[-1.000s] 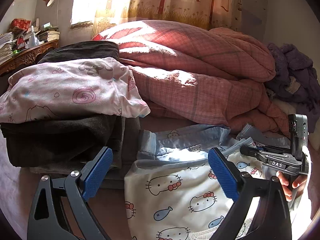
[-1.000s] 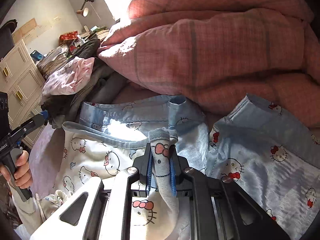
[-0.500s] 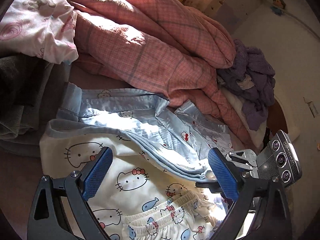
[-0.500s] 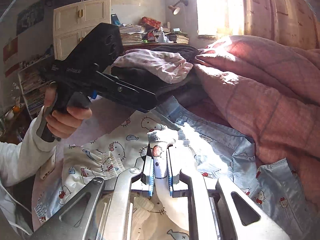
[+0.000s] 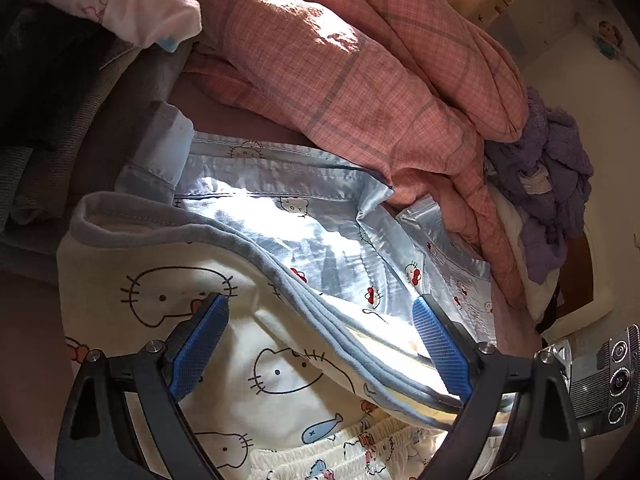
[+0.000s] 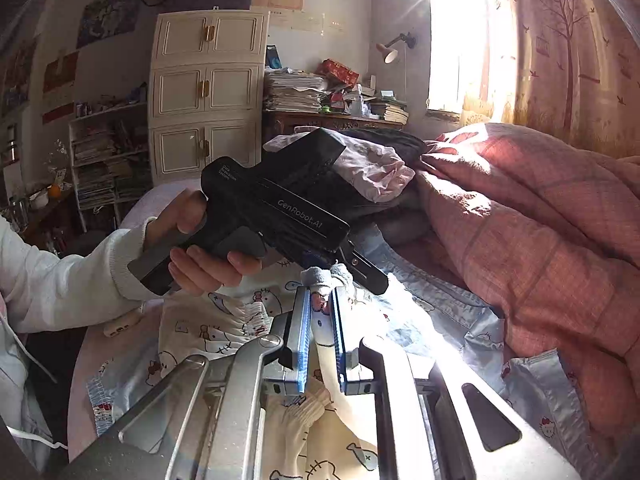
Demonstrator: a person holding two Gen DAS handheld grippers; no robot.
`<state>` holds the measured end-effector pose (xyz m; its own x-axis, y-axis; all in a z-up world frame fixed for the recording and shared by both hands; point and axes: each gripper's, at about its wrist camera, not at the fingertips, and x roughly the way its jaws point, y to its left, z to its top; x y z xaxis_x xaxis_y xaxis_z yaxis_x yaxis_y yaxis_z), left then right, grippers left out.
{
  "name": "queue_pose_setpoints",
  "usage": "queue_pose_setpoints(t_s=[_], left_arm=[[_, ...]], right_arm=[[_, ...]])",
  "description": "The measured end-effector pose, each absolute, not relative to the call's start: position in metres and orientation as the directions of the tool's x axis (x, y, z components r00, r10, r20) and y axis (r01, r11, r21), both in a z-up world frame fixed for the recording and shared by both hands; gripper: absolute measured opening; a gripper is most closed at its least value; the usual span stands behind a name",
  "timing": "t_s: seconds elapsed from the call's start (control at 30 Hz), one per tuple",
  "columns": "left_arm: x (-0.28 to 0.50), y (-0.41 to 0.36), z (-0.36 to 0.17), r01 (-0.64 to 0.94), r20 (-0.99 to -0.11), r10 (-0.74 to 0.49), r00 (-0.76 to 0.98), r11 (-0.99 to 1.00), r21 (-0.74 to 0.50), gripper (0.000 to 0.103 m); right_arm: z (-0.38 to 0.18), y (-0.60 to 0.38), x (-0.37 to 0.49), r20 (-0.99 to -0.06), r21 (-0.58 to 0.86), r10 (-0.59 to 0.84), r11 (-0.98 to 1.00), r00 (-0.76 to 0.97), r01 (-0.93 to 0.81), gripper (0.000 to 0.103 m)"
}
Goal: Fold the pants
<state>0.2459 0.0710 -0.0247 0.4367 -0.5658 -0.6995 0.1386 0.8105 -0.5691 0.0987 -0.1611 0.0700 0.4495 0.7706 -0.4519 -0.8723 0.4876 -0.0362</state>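
Note:
The cream cat-print pants (image 5: pixel 280 364) lie spread on the bed, their grey-blue cuff edge (image 5: pixel 256 248) running across between my left gripper's jaws. My left gripper (image 5: pixel 318 302) hovers just over the pants with its jaws wide and closing, and its blue pads do not press on the cloth. My right gripper (image 6: pixel 320 292) is shut on a bunched grey cuff (image 6: pixel 320 276) of the pants, and cream fabric hangs down between its fingers. In the right wrist view a hand holds the left gripper's black body (image 6: pixel 280 208) just beyond that cuff.
A light blue satin garment (image 5: pixel 300 220) lies under the pants. A pink checked quilt (image 5: pixel 360 80) is heaped behind, with purple cloth (image 5: pixel 548 184) at the right. Folded dark clothes (image 5: pixel 60 120) are stacked at the left. A cream cabinet (image 6: pixel 208 92) and a cluttered desk (image 6: pixel 332 116) stand beyond the bed.
My left gripper has tipped down and come closer over the pants. My right gripper has rolled and swung across with the cuff still held, so the left gripper now fills its view.

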Motion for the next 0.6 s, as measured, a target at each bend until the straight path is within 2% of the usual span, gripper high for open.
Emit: queue_pose_setpoints(t_s=[0.1,0.17,0.27,0.33,0.4,0.47,0.53,0.6], left_arm=[[0.248,0.073,-0.024,0.142,-0.698,-0.566,0.439,0.811,-0.568,0.092],[0.25,0.071,-0.028,0.146,-0.695,-0.588,0.414,0.796,-0.587,0.092],[0.248,0.067,-0.029,0.147,-0.716,-0.555,0.423,0.822,-0.55,0.092],[0.247,0.066,-0.026,0.161,-0.708,-0.564,0.425,0.817,-0.554,0.092],[0.247,0.067,-0.024,0.163,-0.697,-0.578,0.423,0.806,-0.569,0.092],[0.245,0.067,-0.022,0.173,-0.692,-0.582,0.427,0.804,-0.569,0.092],[0.241,0.067,-0.017,0.186,-0.679,-0.59,0.436,0.798,-0.574,0.092],[0.236,0.066,-0.009,0.212,-0.663,-0.596,0.452,0.794,-0.569,0.092]], right_arm=[[0.068,-0.16,0.088,-0.441,-0.034,0.788,0.464,0.43,-0.885,0.011],[0.063,-0.149,0.086,-0.481,-0.076,0.752,0.477,0.451,-0.876,0.011],[0.052,-0.142,0.099,-0.526,-0.114,0.676,0.544,0.516,-0.831,0.012],[0.048,-0.142,0.109,-0.556,-0.115,0.626,0.593,0.546,-0.797,0.019],[0.05,-0.145,0.115,-0.561,-0.099,0.611,0.621,0.559,-0.777,0.042],[0.056,-0.144,0.115,-0.569,-0.077,0.589,0.656,0.573,-0.751,0.052],[0.063,-0.144,0.116,-0.583,0.036,0.586,0.71,0.562,-0.703,0.052],[0.064,-0.151,0.119,-0.606,0.25,0.61,0.756,0.511,-0.605,0.052]])
